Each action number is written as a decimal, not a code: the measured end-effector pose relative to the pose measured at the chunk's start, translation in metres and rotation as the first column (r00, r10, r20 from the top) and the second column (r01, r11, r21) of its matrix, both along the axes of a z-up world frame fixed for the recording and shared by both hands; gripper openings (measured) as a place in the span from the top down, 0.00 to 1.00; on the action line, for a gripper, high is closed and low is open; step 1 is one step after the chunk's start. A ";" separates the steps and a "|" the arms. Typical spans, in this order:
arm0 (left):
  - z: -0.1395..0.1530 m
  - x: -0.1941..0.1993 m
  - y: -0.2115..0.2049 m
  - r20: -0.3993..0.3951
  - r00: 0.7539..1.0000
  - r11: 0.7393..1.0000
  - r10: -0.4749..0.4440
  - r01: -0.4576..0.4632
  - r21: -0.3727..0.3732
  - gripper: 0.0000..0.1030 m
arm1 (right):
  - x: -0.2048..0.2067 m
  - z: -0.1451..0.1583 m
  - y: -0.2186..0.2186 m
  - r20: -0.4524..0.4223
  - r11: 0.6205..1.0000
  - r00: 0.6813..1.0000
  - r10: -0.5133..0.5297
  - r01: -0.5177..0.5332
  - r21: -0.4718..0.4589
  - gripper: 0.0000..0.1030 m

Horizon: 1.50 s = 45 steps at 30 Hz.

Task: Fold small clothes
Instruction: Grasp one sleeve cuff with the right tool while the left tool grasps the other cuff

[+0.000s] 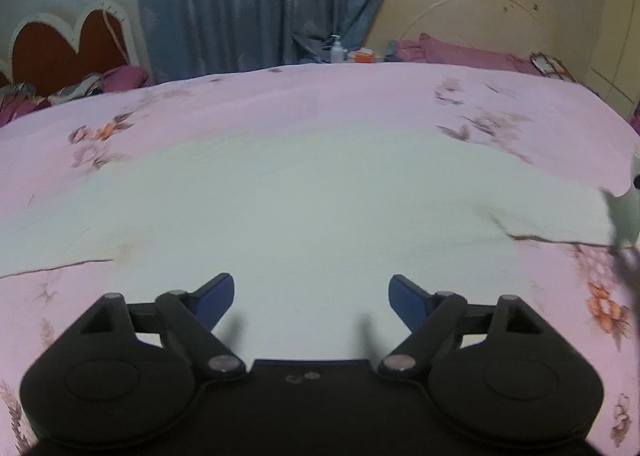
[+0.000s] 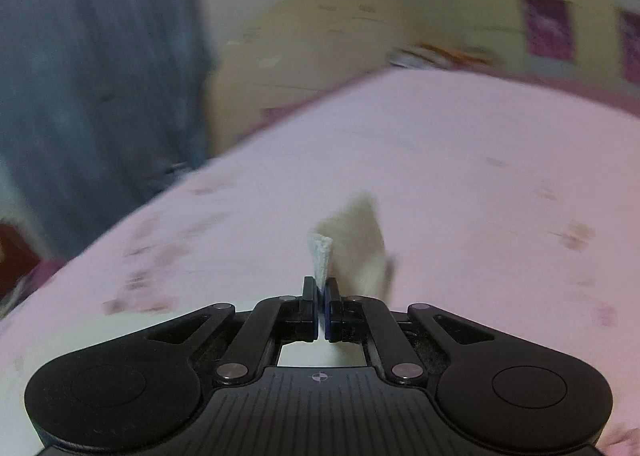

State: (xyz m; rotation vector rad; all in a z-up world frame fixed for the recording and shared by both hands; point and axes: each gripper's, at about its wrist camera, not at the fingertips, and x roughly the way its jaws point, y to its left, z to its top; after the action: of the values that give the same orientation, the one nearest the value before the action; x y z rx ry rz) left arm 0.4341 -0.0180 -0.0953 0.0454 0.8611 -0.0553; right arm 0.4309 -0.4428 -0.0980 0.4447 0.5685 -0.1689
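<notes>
A white cloth (image 1: pixel 312 200) lies spread flat on the pink floral bedsheet (image 1: pixel 280 96) in the left wrist view. My left gripper (image 1: pixel 311 298) is open, its blue pads just above the cloth's near part. In the right wrist view my right gripper (image 2: pixel 323 292) is shut on a corner of the white cloth (image 2: pixel 322 256), which sticks up between the pads; more of the cloth (image 2: pixel 360 244) hangs blurred behind it. The right gripper's edge shows blurred at the far right of the left wrist view (image 1: pixel 628 216).
A cream headboard (image 1: pixel 472 12) and purple pillows (image 1: pixel 460 52) stand at the back right, a red heart-shaped headboard (image 1: pixel 64 48) at the back left. Blue curtains (image 1: pixel 256 0) hang behind the bed. Small bottles and a box (image 1: pixel 352 52) sit by the far edge.
</notes>
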 end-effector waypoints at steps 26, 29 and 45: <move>-0.012 -0.004 0.176 -0.030 0.998 0.959 0.057 -0.064 -0.277 0.06 | 0.048 -0.037 0.381 -0.169 0.816 0.829 0.533 -0.557 -0.157 0.98; -0.016 0.014 0.158 -0.031 0.999 0.944 0.018 -0.028 -0.330 0.12 | 0.038 -0.036 0.361 -0.136 0.832 0.851 0.508 -0.525 -0.177 0.32; -0.075 0.124 0.050 -0.104 0.983 0.863 -0.154 0.083 -0.498 0.97 | 0.007 -0.054 0.204 -0.179 0.960 0.944 0.278 -0.276 0.036 0.64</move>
State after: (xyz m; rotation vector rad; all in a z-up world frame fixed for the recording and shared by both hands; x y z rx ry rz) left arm 0.5580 0.0320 -0.1707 -0.3915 0.9637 -0.3988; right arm 0.4380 -0.2385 -0.1519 0.3560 0.8066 0.0643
